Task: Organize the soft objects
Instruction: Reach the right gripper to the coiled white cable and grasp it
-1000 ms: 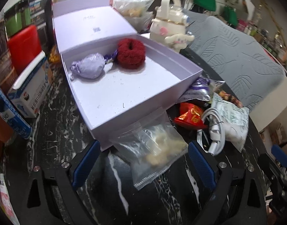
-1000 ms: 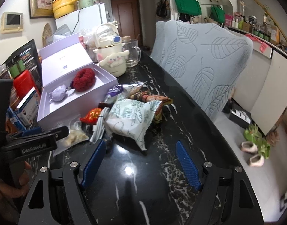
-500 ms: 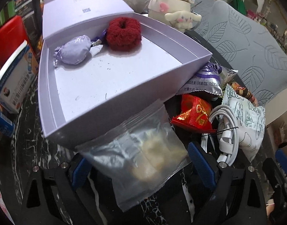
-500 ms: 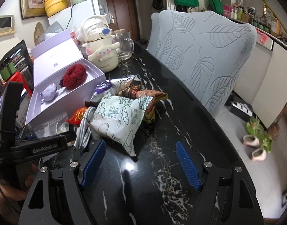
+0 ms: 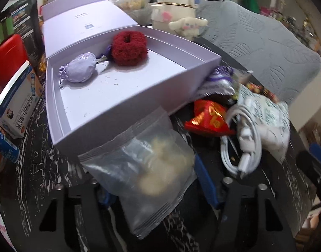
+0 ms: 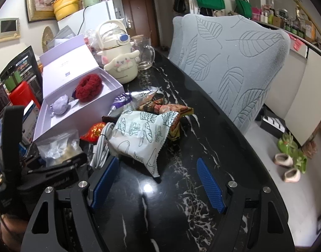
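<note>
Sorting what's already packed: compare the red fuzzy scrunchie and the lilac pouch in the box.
The red fuzzy scrunchie is dark red, fluffy and ring-shaped with a centre hole; the lilac pouch is pale, smooth, shiny and gathered closed. The scrunchie looks bulkier and lies nearer the hinged lid. Both rest inside the lavender box, close together.

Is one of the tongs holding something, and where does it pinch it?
The left tongs pinch the clear zip bag at its near, sealed bottom end; the zip end points toward the purple box. The right tongs are open, holding nothing.
</note>
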`<state>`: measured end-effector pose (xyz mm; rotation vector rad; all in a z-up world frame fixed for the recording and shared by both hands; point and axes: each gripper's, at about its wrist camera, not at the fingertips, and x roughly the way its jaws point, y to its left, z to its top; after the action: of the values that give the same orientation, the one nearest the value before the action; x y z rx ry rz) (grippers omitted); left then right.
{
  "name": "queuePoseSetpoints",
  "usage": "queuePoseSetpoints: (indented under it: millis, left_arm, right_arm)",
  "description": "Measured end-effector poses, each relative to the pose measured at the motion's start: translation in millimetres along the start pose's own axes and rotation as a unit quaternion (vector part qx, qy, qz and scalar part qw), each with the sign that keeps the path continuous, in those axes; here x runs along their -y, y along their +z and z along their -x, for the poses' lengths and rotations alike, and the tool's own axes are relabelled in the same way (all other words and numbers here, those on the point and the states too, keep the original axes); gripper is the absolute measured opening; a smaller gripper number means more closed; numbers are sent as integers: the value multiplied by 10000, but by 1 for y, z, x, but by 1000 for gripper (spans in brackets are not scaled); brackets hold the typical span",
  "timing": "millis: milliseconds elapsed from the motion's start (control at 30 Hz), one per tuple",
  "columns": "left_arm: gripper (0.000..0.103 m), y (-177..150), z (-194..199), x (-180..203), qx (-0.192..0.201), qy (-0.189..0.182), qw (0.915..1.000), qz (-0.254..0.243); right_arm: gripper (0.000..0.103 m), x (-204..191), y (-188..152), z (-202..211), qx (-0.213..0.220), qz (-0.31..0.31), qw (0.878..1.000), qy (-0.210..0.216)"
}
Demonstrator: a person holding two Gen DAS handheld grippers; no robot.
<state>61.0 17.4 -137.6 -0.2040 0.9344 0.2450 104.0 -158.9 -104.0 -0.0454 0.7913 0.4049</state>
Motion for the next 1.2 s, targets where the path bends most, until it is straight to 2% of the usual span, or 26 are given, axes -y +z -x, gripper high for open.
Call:
queuePoseSetpoints:
  millis: [133,300,400,533,800,867,933,967,1200]
  left_arm:
    - [44,-6,7,-4,-86,-206,9997,-118]
    - [42,-15,14,-7,-77,-386,9988,-277]
    - [42,-19,18,-10,-56,-562,9980,-286]
    - [42,-25,24,-19,-72,-690,9973,-247]
    - [42,-37,36,-35,-158,-916,9951,-346]
    - [42,-42,39,-38,-132,-910,9952,-339]
    - [42,-44,41,-41,-108,-900,9954,-306]
    - [42,-45,41,-43,-105,-893,9955,-288]
    - [42,-51,46,-45,-101,-829,9960,-329]
  right_arm:
    - [78,-7,-1,0,-16,68,9999,93]
    - [78,-18,-3,-2,-95,127,9993,350]
    - [70,-28,-4,-6,-140,172,9983,539]
    - [61,-37,-5,-12,-199,267,9979,552]
    - [49,-54,-5,-33,-360,360,9963,690]
    - [42,-57,-3,-41,-443,296,9952,824]
    - [21,-59,-3,-45,-485,276,9943,909]
    - [18,-60,-3,-47,-484,270,9945,892]
    - [14,-60,-8,-28,-336,439,9949,846]
